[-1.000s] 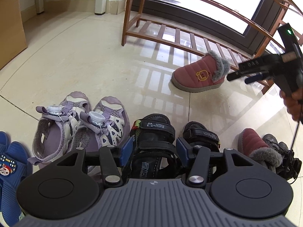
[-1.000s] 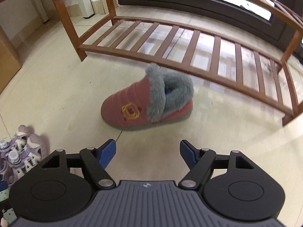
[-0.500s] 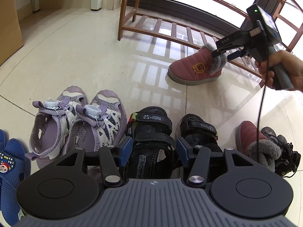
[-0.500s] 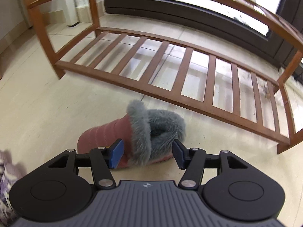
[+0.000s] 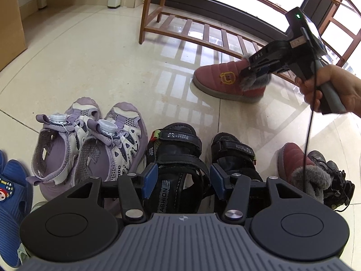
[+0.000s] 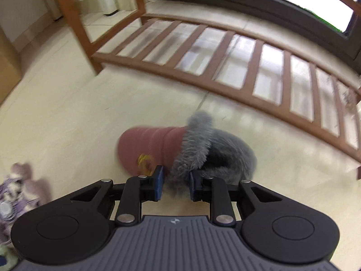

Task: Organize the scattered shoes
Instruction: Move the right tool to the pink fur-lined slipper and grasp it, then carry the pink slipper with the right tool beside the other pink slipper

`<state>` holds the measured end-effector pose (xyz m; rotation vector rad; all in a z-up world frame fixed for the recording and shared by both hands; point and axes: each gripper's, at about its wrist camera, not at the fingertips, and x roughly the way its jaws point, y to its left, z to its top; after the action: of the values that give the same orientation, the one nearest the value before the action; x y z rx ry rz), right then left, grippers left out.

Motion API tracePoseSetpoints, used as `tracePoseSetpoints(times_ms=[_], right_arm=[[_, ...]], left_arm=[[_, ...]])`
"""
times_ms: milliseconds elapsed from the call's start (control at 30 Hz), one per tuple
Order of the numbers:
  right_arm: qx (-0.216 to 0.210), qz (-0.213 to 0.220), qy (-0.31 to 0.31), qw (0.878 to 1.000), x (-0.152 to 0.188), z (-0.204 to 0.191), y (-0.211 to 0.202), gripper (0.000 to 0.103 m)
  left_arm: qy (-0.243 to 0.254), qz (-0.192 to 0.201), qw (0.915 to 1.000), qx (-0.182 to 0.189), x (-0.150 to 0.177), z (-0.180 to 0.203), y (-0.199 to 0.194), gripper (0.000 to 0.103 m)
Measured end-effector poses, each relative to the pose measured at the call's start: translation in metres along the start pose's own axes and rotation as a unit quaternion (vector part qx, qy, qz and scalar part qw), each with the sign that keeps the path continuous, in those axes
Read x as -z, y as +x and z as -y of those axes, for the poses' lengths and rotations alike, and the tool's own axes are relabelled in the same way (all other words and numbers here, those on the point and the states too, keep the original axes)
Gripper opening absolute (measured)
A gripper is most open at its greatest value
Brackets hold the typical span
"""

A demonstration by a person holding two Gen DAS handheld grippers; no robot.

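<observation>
A pink boot with a grey fur cuff stands on the tiled floor in front of the wooden shoe rack. My right gripper is closing on the near side of that cuff, and the fur is pinched between its blue pads. In the left wrist view a hand holds the right gripper at the boot's collar. My left gripper hangs low over a black sandal, its pads against the two sides of the heel. The matching sandal lies just right of it.
The shoes form a row: a blue slipper, two purple sandals, the black pair, a second pink boot and a dark shoe. The rack's low slats run behind the boot. A cardboard box stands far left.
My right gripper has come down and forward onto the pink boot, and its jaws have narrowed from wide apart to pinching the fur cuff. The left gripper has stayed over the black sandal.
</observation>
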<state>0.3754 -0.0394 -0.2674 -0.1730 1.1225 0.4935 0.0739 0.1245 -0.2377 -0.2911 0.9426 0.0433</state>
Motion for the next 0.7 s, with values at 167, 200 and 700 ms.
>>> tracePoseSetpoints(times_ms=[167, 200, 700], right_arm=[[-0.041, -0.013, -0.016, 0.999, 0.016, -0.022, -0.009, 0.027], [-0.041, -0.011, -0.018, 0.999, 0.018, -0.025, -0.012, 0.027], [0.032, -0.024, 0.008, 0.999, 0.033, -0.008, -0.004, 0.045]], left_arm=[[-0.002, 0.002, 1.0000, 0.000, 0.000, -0.001, 0.000, 0.055], [-0.003, 0.002, 1.0000, 0.000, 0.000, -0.001, -0.001, 0.054], [0.000, 0.004, 1.0000, 0.007, 0.001, 0.005, -0.003, 0.055]])
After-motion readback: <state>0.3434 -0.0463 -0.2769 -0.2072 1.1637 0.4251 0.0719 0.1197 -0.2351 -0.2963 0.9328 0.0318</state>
